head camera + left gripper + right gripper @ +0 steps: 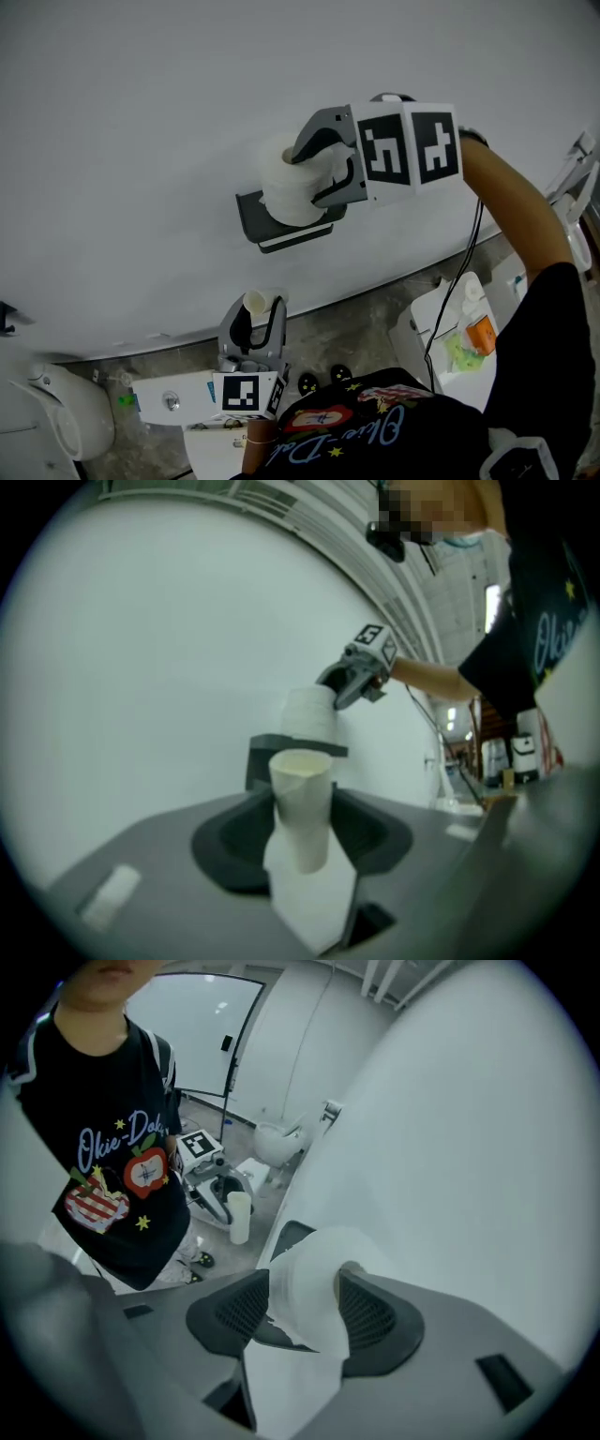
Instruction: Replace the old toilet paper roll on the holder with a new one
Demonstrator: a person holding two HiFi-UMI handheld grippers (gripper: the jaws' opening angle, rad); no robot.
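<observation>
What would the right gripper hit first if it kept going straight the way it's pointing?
The toilet paper roll, which sits on the dark holder between the open jaws of the right gripper. Going on would likely press the roll against the holder, though depth there is unclear.

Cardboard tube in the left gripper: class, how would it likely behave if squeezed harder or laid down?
The cardboard tube looks hollow and thin-walled, so it is probably light and easily crushed. Being round, it may roll if laid sideways.
</observation>
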